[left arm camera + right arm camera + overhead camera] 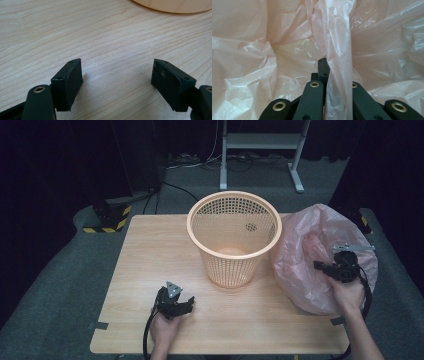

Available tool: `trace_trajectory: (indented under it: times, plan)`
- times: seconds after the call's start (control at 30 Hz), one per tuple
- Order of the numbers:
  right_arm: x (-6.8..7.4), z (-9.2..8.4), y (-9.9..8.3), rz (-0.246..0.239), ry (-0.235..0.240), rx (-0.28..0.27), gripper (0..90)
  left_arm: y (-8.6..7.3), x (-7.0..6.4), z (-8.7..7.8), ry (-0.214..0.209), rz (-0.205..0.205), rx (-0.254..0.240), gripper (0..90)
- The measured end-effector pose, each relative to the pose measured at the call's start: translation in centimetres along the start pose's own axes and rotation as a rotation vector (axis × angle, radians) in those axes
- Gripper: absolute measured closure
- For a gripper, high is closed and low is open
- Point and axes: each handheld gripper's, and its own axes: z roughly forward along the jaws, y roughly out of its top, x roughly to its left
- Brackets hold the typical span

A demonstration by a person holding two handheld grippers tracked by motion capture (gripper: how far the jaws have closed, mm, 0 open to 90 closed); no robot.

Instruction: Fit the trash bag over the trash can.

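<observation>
An orange perforated plastic basket point(234, 235) stands upright at the table's middle back. A crumpled pink plastic bag point(310, 255) lies to its right on the table. My right gripper point(322, 266) sits against the bag, shut on a fold of its film point(338, 50), which rises between the jaws in the right gripper view. My left gripper point(186, 305) rests low over the wood near the front, left of the basket, open with nothing between its fingers point(68, 80). The basket's base edge point(172, 6) shows at the top of the left gripper view.
The wooden table point(150, 255) has bare room on its left half and front. Grey carpet surrounds it. A white frame stand point(260, 150) and cables lie on the floor behind, with a yellow-black striped block point(107, 222) at the back left.
</observation>
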Motion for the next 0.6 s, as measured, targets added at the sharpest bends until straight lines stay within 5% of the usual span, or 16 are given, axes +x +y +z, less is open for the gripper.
trace_trajectory:
  times: [0.6]
  plan:
    - [-0.1,-3.0,0.1,-0.011,0.026,-0.028,89.5,0.0,0.0,0.0,0.000,0.002,0.000,25.1]
